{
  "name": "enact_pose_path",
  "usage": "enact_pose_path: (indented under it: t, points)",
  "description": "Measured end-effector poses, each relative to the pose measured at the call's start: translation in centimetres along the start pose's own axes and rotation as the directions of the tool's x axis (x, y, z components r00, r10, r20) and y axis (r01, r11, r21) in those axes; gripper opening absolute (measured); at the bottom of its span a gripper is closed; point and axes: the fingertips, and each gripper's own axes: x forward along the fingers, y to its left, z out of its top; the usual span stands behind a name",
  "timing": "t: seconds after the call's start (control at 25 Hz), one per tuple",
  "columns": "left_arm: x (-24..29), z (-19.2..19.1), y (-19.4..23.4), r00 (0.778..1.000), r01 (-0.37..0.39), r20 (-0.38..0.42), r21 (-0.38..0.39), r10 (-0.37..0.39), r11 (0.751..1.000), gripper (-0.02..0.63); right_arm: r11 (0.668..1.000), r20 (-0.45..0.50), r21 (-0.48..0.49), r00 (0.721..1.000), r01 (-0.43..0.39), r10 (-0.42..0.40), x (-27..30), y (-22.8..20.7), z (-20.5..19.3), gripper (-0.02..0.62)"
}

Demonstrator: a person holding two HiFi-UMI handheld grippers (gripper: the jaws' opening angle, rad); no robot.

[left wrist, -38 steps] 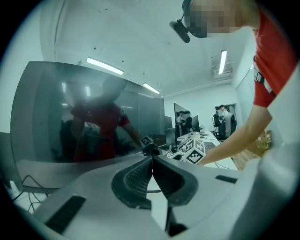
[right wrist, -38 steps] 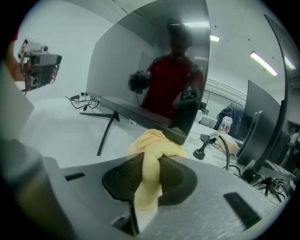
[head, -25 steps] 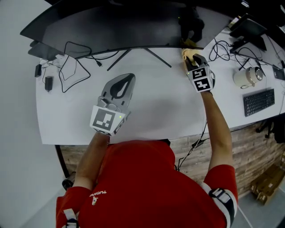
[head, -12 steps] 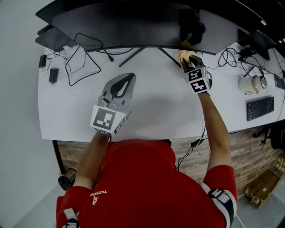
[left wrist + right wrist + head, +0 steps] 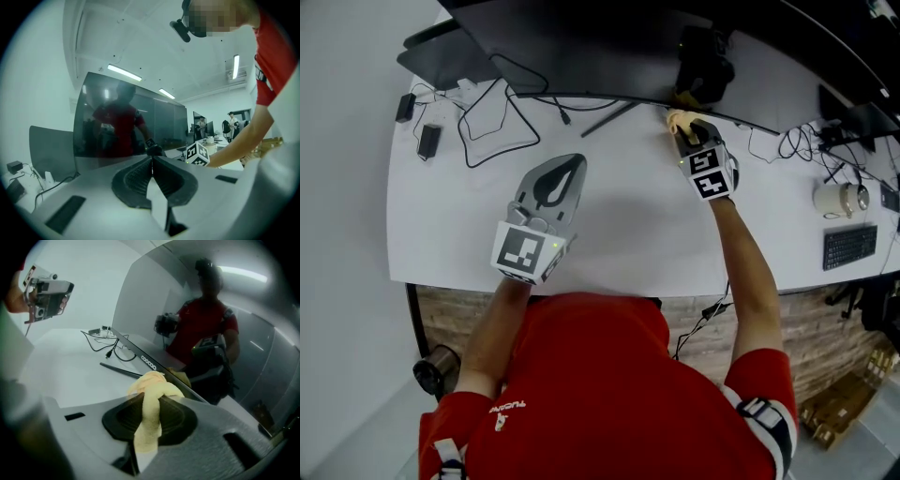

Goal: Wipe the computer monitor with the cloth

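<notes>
A wide dark curved monitor (image 5: pixel 609 52) stands along the back of the white desk (image 5: pixel 619 234). My right gripper (image 5: pixel 682 125) is shut on a yellow cloth (image 5: pixel 680 118), whose bunch (image 5: pixel 154 385) sits at the monitor's bottom edge (image 5: pixel 145 363). The screen (image 5: pixel 220 329) mirrors the person and the gripper. My left gripper (image 5: pixel 561 169) rests on the desk left of centre, jaws shut with nothing between them, pointing at the monitor (image 5: pixel 122 122).
Black cables (image 5: pixel 492 117) and small adapters (image 5: pixel 427 141) lie at the desk's back left. The monitor's thin stand legs (image 5: pixel 605 117) splay on the desk. A second desk at right holds a keyboard (image 5: pixel 848 246), a white mug (image 5: pixel 839 199) and more cables.
The right gripper with the cloth has slid left along the monitor's lower edge. The head camera has turned, shifting the scene. The left gripper has stayed put.
</notes>
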Motion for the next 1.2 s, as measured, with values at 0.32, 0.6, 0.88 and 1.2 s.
enact_pose_path:
  t: [0.32,0.6,0.88,1.2]
  points:
    - [-3.1,-0.2,4.3,0.999,-0.043,-0.011,-0.006,0.043,0.999,0.009,0.999,0.032,-0.023,0.999,-0.042,0.042,3.0,4.6,4.5,0.071]
    - [-5.9,-0.5,8.0,0.997,-0.072,-0.023,-0.010,0.072,0.997,0.009,0.997,0.054,-0.034,0.996,-0.063,0.065,5.3,8.3,8.1,0.071]
    - [-8.6,-1.5,11.0,0.996,-0.082,-0.024,-0.010,0.081,0.997,0.009,0.995,0.076,-0.048,0.993,-0.082,0.086,7.3,11.9,11.5,0.071]
    - [-11.4,-2.1,13.9,0.994,-0.105,-0.033,-0.016,0.104,0.994,0.009,0.992,0.112,-0.056,0.987,-0.112,0.118,9.6,16.1,15.7,0.071]
